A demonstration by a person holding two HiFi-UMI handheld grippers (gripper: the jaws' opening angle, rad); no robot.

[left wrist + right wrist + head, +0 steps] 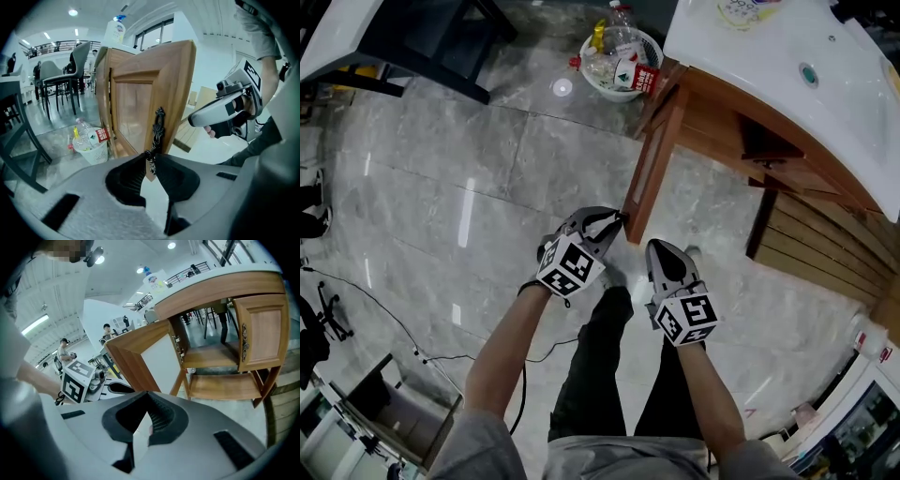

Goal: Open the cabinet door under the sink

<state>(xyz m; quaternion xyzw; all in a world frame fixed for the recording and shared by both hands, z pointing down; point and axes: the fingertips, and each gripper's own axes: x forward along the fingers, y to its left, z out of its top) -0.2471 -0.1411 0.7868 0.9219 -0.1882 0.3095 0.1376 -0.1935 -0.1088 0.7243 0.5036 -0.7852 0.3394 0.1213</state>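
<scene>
The wooden cabinet under the white sink (769, 56) has its left door (645, 178) swung out edge-on toward me. In the left gripper view that door (136, 108) fills the middle, with a black ornate handle (159, 126) on its edge. My left gripper (150, 159) is shut on the lower end of the handle, and in the head view it (617, 217) sits at the door's free edge. My right gripper (661, 246) hangs beside it, shut and empty, apart from the door. From the right gripper (146, 393) I see the open cabinet's shelves (220, 385).
The cabinet's right door (260, 333) stands closed. A white basket of bottles (619, 61) sits on the floor left of the cabinet. A dark chair and table (441, 47) stand further left. A wooden slat panel (825, 253) lies to the right, and a cable (422, 356) crosses the floor.
</scene>
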